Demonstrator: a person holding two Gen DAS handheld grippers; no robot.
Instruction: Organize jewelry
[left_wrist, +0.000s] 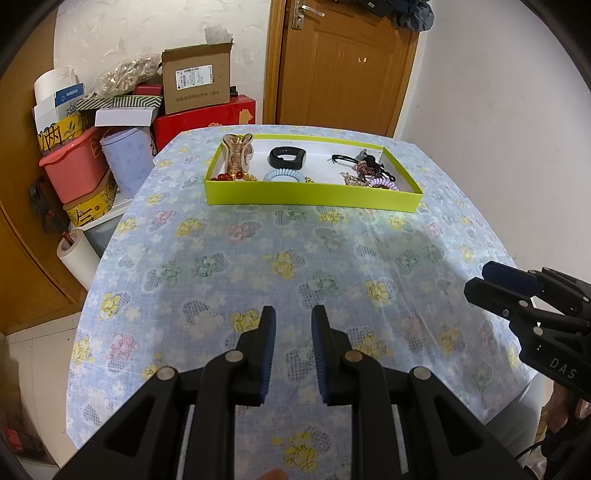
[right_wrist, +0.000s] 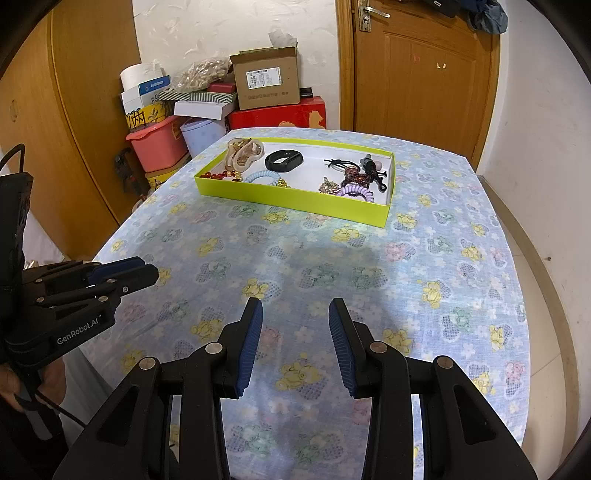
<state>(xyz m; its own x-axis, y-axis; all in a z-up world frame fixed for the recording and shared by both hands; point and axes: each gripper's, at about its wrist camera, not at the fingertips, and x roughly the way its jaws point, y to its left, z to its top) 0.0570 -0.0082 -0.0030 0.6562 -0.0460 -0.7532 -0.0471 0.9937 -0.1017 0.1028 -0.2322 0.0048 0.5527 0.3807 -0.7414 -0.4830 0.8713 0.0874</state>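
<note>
A shallow lime-green box (left_wrist: 310, 194) (right_wrist: 291, 201) sits at the far end of the table. Inside lie a beige hair claw (left_wrist: 236, 155) (right_wrist: 243, 151), a black wristband (left_wrist: 287, 157) (right_wrist: 283, 161), a light blue coil hair tie (left_wrist: 283, 175) (right_wrist: 260, 176), red beads (left_wrist: 229, 177) (right_wrist: 218, 175), a lilac coil tie (left_wrist: 384, 183) (right_wrist: 356, 192) and dark hair ties and clips (left_wrist: 364, 162) (right_wrist: 364, 171). My left gripper (left_wrist: 293, 314) (right_wrist: 147, 271) hovers open and empty over the near cloth. My right gripper (right_wrist: 295, 306) (left_wrist: 480, 280) stands open and empty beside it.
The table wears a blue floral cloth (left_wrist: 280, 266) (right_wrist: 332, 258). Stacked boxes, a pink tub (left_wrist: 74, 166) (right_wrist: 157, 146) and a cardboard carton (left_wrist: 195, 83) (right_wrist: 266, 81) crowd the far left corner. A wooden door (left_wrist: 343, 62) (right_wrist: 417, 66) stands behind the table.
</note>
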